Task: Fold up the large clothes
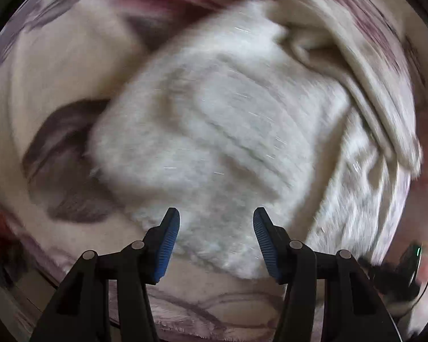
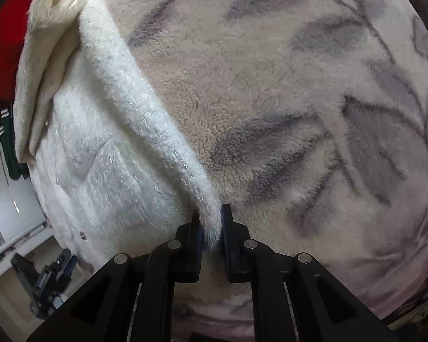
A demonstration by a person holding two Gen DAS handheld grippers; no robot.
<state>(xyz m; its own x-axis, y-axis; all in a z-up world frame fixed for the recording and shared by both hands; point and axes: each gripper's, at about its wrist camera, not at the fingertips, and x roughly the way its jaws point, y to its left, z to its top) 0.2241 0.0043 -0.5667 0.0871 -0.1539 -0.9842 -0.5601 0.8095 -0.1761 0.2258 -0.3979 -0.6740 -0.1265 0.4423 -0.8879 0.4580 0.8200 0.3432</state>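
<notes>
A white fluffy garment [image 1: 219,131] lies on a beige fleece blanket with grey leaf prints [image 1: 42,85]; this view is blurred. My left gripper [image 1: 216,228] hangs straight above the garment's near part, open, its blue pads [image 1: 168,245] apart and nothing pressed between them. In the right wrist view the same white garment [image 2: 105,156] fills the left side, with a thick rolled edge running diagonally down to my right gripper [image 2: 211,222]. That gripper is shut on the end of this edge, white pile squeezed between the black fingers.
The leaf-print blanket [image 2: 299,99] covers the right of the right wrist view. A cream lining flap [image 2: 42,42] sticks out at the garment's top. A red cloth [image 2: 5,42] and a pale floor with a dark device [image 2: 48,282] lie at the left.
</notes>
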